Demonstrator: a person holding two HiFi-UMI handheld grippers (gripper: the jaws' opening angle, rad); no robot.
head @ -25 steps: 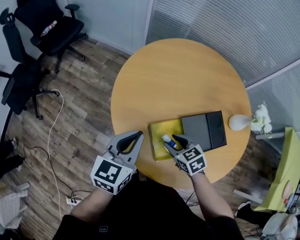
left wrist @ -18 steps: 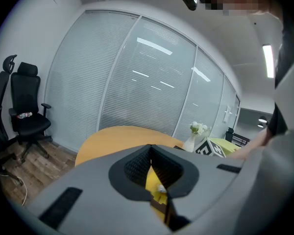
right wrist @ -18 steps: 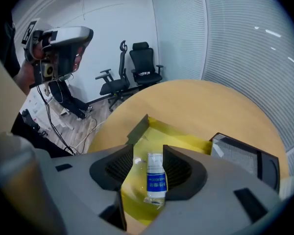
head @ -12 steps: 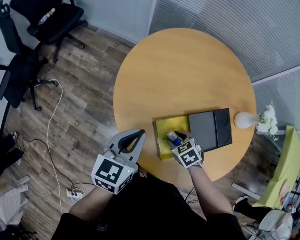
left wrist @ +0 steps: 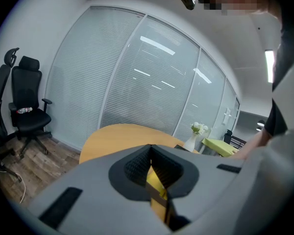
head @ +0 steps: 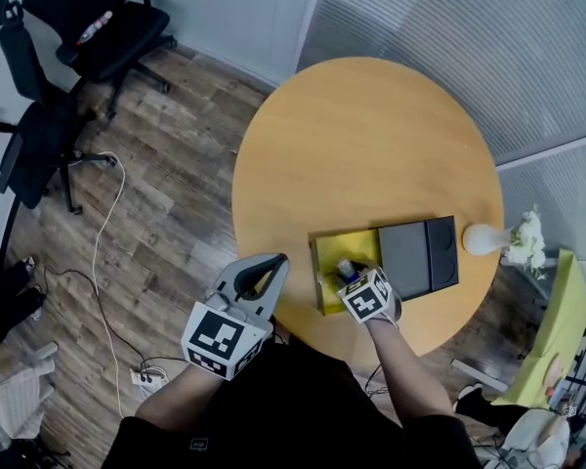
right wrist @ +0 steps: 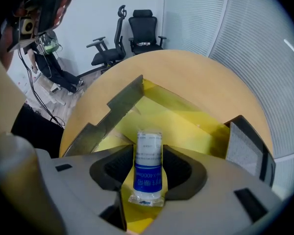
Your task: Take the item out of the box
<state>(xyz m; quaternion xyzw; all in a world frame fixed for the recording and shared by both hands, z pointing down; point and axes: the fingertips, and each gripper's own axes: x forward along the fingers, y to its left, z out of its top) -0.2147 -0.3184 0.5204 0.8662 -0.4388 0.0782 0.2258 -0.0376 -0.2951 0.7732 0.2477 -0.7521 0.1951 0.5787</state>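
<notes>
Opening right claw (right wrist: 148,153) straddles bottle (right wrist: 148,175); only right gripper view shows this.

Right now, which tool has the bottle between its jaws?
The right tool, jaws just opened, straddles the blue-labelled bottle in the yellow box; the left tool is shut, empty.

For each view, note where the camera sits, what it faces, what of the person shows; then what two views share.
Head view: on the head, steeply down onto table, yellow box; forearms, left gripper, right gripper.
Left gripper view: on it, across the table toward blinds; shut jaws.
Right gripper view: on it, down into the box; jaws, just opening, flank a bottle.
Shared by head and right gripper views: box, bottle.
</notes>
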